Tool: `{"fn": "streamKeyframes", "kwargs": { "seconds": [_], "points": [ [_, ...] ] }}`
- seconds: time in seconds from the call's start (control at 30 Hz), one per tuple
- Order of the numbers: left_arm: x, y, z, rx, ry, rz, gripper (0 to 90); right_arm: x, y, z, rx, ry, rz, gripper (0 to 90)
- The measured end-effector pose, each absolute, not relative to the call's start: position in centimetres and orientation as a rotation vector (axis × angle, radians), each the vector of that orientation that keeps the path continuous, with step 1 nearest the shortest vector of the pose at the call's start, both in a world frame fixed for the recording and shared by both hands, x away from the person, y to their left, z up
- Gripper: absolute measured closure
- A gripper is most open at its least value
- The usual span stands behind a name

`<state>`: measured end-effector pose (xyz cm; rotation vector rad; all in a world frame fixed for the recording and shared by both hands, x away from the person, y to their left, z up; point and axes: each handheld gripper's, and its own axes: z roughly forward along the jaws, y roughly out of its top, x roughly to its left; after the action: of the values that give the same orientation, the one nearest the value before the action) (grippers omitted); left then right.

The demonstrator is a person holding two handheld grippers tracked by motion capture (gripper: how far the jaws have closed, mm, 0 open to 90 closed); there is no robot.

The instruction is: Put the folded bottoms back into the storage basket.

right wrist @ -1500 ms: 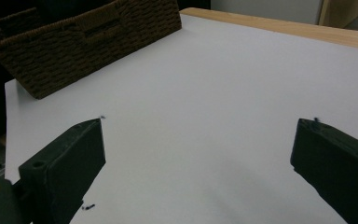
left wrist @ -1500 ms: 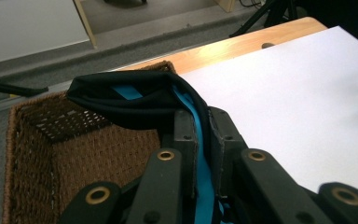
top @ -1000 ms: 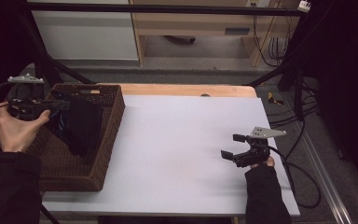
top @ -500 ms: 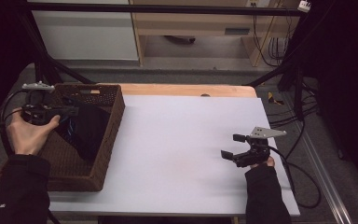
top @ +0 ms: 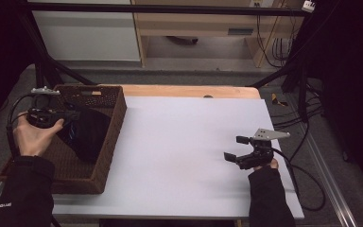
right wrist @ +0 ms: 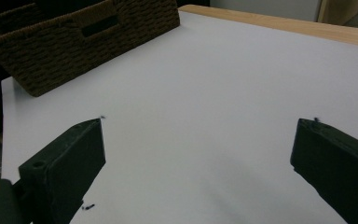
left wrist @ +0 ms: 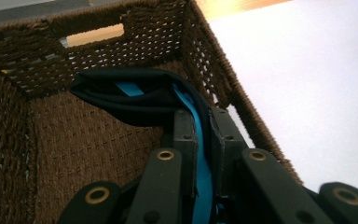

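A dark cloth [top: 89, 133] with a bright blue band hangs down into the brown wicker basket [top: 115, 118] at the table's left edge. My left gripper [top: 72, 115] is over the basket's left side, shut on the cloth's upper edge. In the left gripper view the jaws [left wrist: 203, 128] pinch the blue band, and the cloth [left wrist: 121, 95] folds away toward the basket's [left wrist: 9, 140] far wall. My right gripper [top: 234, 148] rests low over the white table [top: 179, 142] at the right, open. Nothing lies between its spread jaws [right wrist: 200, 154].
The white sheet covers most of the table, with a wooden strip [top: 189, 91] bare along the far edge. The basket [right wrist: 74, 32] has a handle slot in its end wall. Cables [top: 307, 189] trail off the table's right side.
My left gripper has moved right and down with the cloth, which now hangs deeper inside the basket. The right gripper has stayed put.
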<state>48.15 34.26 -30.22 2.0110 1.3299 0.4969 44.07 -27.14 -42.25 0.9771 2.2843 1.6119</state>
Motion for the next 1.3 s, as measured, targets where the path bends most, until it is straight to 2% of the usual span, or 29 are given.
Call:
{"fn": "streamKeyframes", "kwargs": {
  "seconds": [0.6,0.7,0.8,0.93,1.3],
  "points": [
    [49.3,38.2,-33.0,1.984,1.416,0.613,78.9,44.1,-27.2,-42.3,0.976,2.283,1.609,3.2],
    [49.2,39.2,-33.7,1.931,1.413,0.643,69.6,44.1,-27.1,-42.3,0.976,2.286,1.605,3.3],
    [48.9,39.6,-34.2,1.855,1.384,0.664,51.8,44.1,-27.1,-42.3,0.976,2.286,1.607,3.3],
    [48.6,39.6,-34.4,1.825,1.367,0.646,34.5,44.1,-27.1,-42.3,0.975,2.287,1.608,3.3],
    [47.5,38.2,-34.2,1.801,1.357,0.634,10.9,44.1,-27.1,-42.3,0.975,2.286,1.609,3.3]
  ]
}}
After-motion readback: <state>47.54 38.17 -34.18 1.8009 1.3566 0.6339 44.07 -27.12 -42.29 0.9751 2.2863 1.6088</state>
